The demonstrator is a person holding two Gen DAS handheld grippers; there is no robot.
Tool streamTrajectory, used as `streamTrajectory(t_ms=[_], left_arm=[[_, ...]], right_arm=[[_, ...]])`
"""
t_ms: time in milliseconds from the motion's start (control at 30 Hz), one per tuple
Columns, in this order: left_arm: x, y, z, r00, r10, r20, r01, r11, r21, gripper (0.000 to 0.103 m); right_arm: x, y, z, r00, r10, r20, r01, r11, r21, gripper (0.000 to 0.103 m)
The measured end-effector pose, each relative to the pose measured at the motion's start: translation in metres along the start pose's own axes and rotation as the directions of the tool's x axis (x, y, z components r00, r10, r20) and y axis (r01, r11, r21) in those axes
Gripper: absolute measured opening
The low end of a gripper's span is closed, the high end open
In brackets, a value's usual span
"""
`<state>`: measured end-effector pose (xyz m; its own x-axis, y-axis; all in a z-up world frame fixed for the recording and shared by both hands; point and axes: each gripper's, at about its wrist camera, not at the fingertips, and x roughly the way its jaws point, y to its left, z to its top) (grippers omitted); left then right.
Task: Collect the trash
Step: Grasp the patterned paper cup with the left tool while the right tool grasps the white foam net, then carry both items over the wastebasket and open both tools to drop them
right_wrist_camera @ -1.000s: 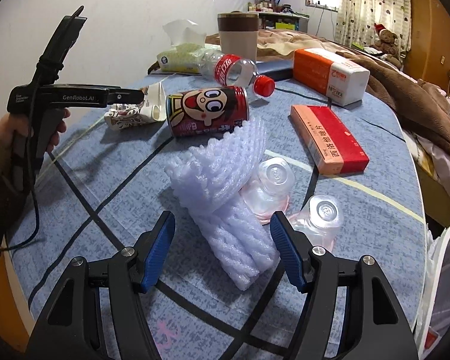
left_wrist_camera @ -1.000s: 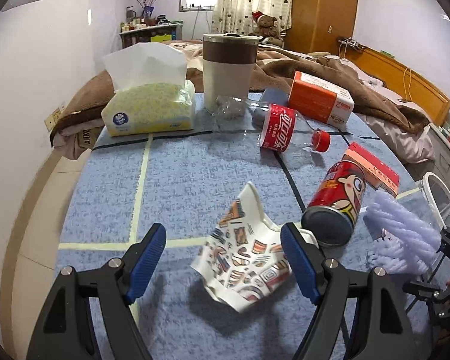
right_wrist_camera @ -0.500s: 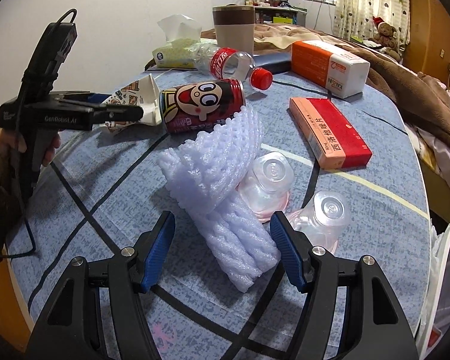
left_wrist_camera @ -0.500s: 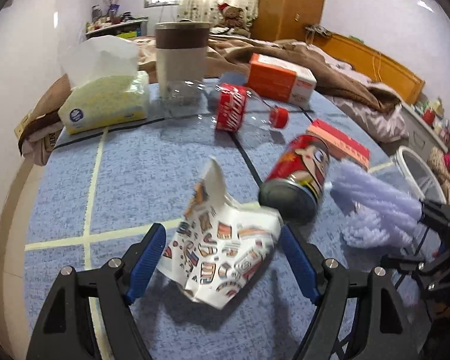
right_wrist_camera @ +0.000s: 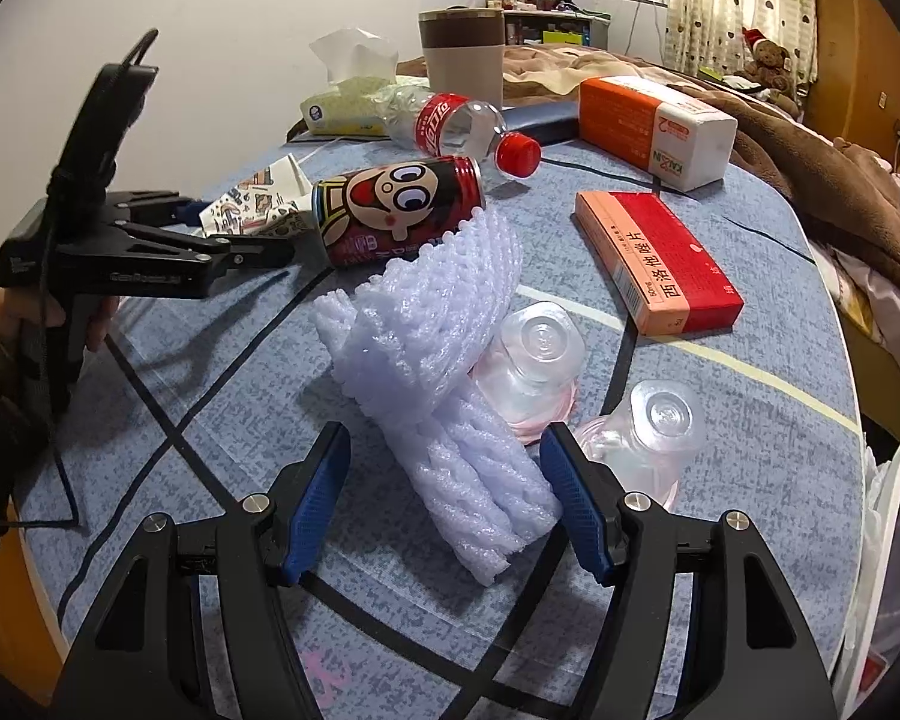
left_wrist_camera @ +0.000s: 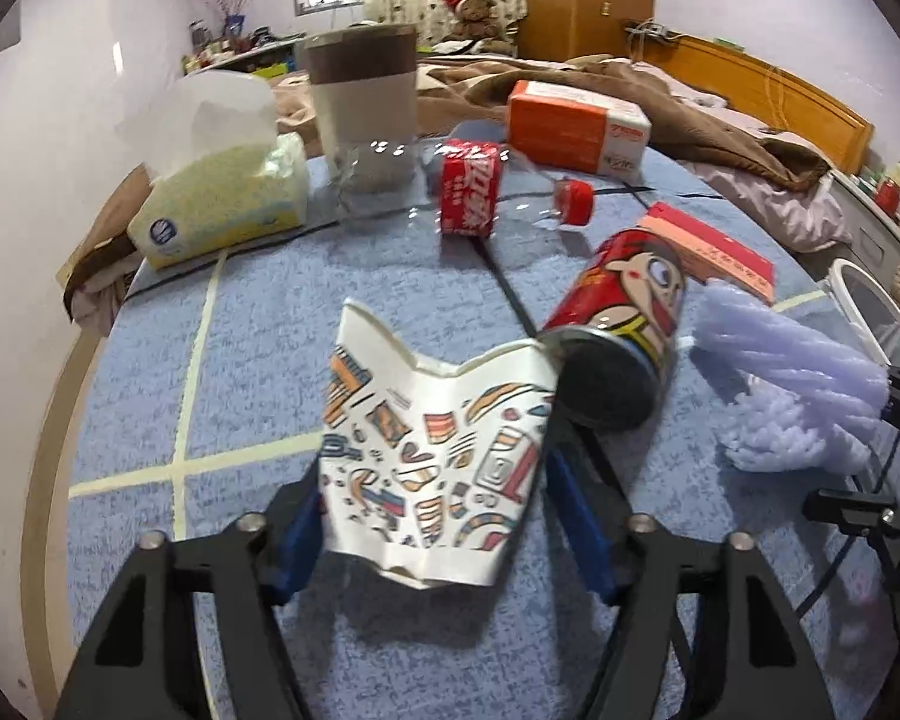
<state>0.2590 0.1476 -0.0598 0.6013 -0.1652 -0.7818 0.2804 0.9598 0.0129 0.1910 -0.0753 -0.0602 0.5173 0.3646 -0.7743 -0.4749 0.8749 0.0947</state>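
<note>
A crushed paper cup [left_wrist_camera: 432,456] with a colourful print lies near the front of the blue tablecloth [left_wrist_camera: 258,360]. My left gripper [left_wrist_camera: 432,510] is closing on it, and both blue pads touch its sides. A red cartoon can [left_wrist_camera: 618,336] lies on its side just right of the cup. In the right wrist view my right gripper [right_wrist_camera: 447,501] stands open astride a white foam net [right_wrist_camera: 438,348]. The left pad is clear of the foam and the right pad is close beside it. Two clear plastic cups [right_wrist_camera: 540,360] lie upturned behind the foam.
A clear bottle with a red label [left_wrist_camera: 468,192], a tissue pack [left_wrist_camera: 222,204], a tall tumbler [left_wrist_camera: 363,96] and an orange box [left_wrist_camera: 576,126] sit farther back. A flat red box [right_wrist_camera: 660,258] lies right of the can. A white bin rim [right_wrist_camera: 894,516] shows past the table's right edge.
The left gripper moved forward over the paper cup and its jaws narrowed onto the cup's sides. The right gripper stayed where it was, still open around the foam net.
</note>
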Motion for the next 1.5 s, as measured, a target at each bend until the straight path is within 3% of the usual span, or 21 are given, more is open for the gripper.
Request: streamTrajectory(t_ms=[33, 133, 433, 1067, 1500], left_arm=[[-0.001, 0.001, 0.000, 1.000, 0.008, -0.002, -0.008, 1.000, -0.007, 0.058], [-0.004, 0.001, -0.002, 1.000, 0.021, 0.004, -0.020, 1.000, -0.022, 0.058], [-0.020, -0.005, -0.014, 0.998, 0.053, 0.027, -0.051, 0.997, -0.062, 0.058], [-0.076, -0.048, -0.038, 0.994, 0.069, 0.085, -0.066, 0.997, -0.040, 0.058], [-0.107, -0.094, -0.036, 0.988, 0.042, 0.149, -0.038, 0.999, -0.031, 0.058]], right_arm=[[0.000, -0.001, 0.000, 1.000, 0.001, 0.002, -0.001, 1.000, 0.001, 0.066], [-0.001, -0.001, 0.000, 1.000, -0.001, 0.008, 0.001, 1.000, 0.002, 0.050], [-0.007, 0.001, -0.003, 1.000, 0.009, 0.023, -0.009, 1.000, -0.009, 0.029], [-0.042, 0.009, -0.033, 0.991, 0.130, 0.030, -0.130, 0.991, -0.019, 0.028], [-0.089, -0.013, -0.051, 0.990, 0.063, 0.129, -0.070, 0.996, 0.047, 0.028]])
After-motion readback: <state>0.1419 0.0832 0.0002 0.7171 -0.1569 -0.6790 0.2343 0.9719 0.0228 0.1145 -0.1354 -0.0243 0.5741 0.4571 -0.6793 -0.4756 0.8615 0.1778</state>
